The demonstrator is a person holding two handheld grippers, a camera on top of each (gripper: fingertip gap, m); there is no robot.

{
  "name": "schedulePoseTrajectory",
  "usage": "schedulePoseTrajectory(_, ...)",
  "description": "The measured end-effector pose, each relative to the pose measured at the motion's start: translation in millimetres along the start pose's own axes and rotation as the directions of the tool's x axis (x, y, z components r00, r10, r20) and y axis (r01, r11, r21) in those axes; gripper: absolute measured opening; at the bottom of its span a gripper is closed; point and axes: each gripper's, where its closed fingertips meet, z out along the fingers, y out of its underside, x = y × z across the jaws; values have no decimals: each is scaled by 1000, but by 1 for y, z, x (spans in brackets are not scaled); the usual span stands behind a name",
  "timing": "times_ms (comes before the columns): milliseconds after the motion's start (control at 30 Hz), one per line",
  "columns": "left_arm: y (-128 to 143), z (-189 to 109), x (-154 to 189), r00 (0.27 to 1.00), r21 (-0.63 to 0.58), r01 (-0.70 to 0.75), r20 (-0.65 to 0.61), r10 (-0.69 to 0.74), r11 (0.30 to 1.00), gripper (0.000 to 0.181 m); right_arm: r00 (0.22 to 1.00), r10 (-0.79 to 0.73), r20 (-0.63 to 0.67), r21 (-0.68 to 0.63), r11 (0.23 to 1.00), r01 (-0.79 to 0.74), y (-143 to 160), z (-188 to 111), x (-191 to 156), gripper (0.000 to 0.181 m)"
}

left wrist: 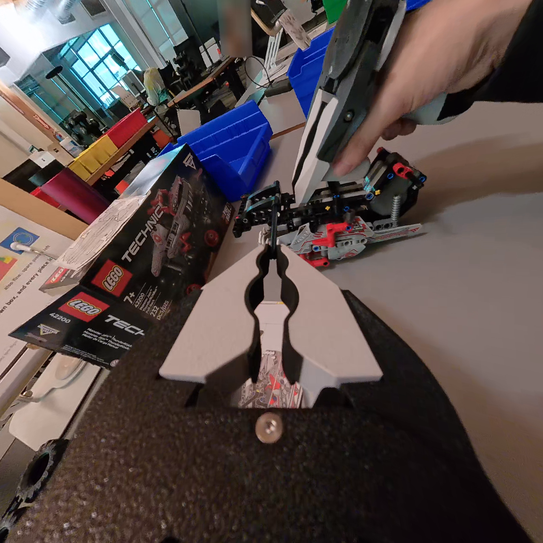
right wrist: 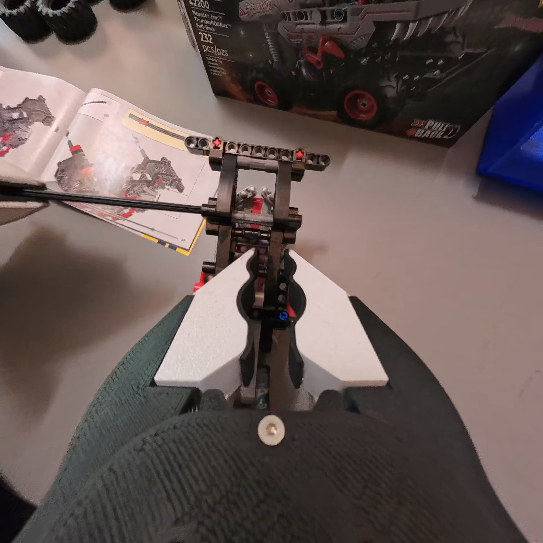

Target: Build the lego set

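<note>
The part-built truck chassis (left wrist: 332, 217), black, grey and red, lies on its side on the grey table. My left gripper (left wrist: 271, 252) is shut on a long black axle (left wrist: 274, 226), whose far end sits in the black frame at the chassis front. The axle also shows in the right wrist view (right wrist: 117, 200), running from the left gripper's fingertips (right wrist: 17, 194) into the frame's side. My right gripper (right wrist: 269, 258) is shut on the chassis (right wrist: 255, 211) from above, gripping its black beams. It also shows in the left wrist view (left wrist: 311, 164), held by a hand.
The set's box (left wrist: 141, 246) stands left of the chassis, also in the right wrist view (right wrist: 352, 58). An open instruction booklet (right wrist: 97, 152) lies on the table. Blue bins (left wrist: 232, 147) stand behind. Black tyres (right wrist: 50, 17) sit at the far left. My right fingertips sit around 12 cm from my left ones.
</note>
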Motion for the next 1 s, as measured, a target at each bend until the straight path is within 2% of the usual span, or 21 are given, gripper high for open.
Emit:
schedulePoseTrajectory(100, -2, -2, 3, 1000, 1, -5, -1, 5, 1000, 2, 1000, 8, 8, -25, 1000, -8, 2, -3, 1, 20)
schedulePoseTrajectory(167, -4, -2, 5, 1000, 4, -19, -1, 19, 1000, 2, 999, 32, 42, -47, 998, -30, 4, 1, -2, 11)
schedulePoseTrajectory(233, -4, -2, 5, 999, -1, -46, 9, 46, 999, 2, 1000, 15, 16, -52, 999, -14, 4, 5, 0, 7)
schedulePoseTrajectory(333, -3, -2, 3, 998, -17, -63, 19, 63, 998, 2, 1000, 11, 5, -63, 998, -11, 3, 6, -1, 7)
schedulePoseTrajectory(367, -4, -2, 3, 1000, -16, -22, 5, 22, 1000, 2, 1000, 4, -7, -63, 998, -5, 3, 6, 0, 6)
schedulePoseTrajectory(467, -14, -5, 4, 956, 25, 282, -89, -279, 959, 2, 999, -16, -30, -50, 999, 15, 4, 4, -2, 7)
schedulePoseTrajectory(500, -13, -5, 1, 948, 23, 307, -91, -304, 951, 2, 999, -24, -48, -45, 999, 22, 4, 3, -2, 6)
schedulePoseTrajectory(633, -16, -5, 7, 1000, 35, -20, -14, 21, 999, 2, 995, -44, -90, -31, 999, 41, 3, 2, -1, 6)
schedulePoseTrajectory(667, -15, -4, 10, 999, 20, -40, -7, 40, 999, 2, 996, -29, -84, -24, 999, 27, 3, 2, -1, 6)
schedulePoseTrajectory(767, -11, -4, 8, 990, 26, 143, -11, -142, 989, 2, 998, 1, -58, -10, 1000, -1, 3, 2, -1, 6)
schedulePoseTrajectory(833, -9, -4, 7, 944, 57, 330, -45, -328, 942, 2, 998, -3, -64, -12, 1000, 3, 3, 2, -1, 6)
schedulePoseTrajectory(933, -6, -4, 1, 810, 114, 586, -111, -576, 802, 2, 997, -18, -69, -19, 1000, 17, 3, 3, -1, 7)
schedulePoseTrajectory(1000, -4, -4, 0, 704, 143, 710, -171, -690, 689, 2, 998, -19, -65, -18, 1000, 18, 3, 3, -1, 7)
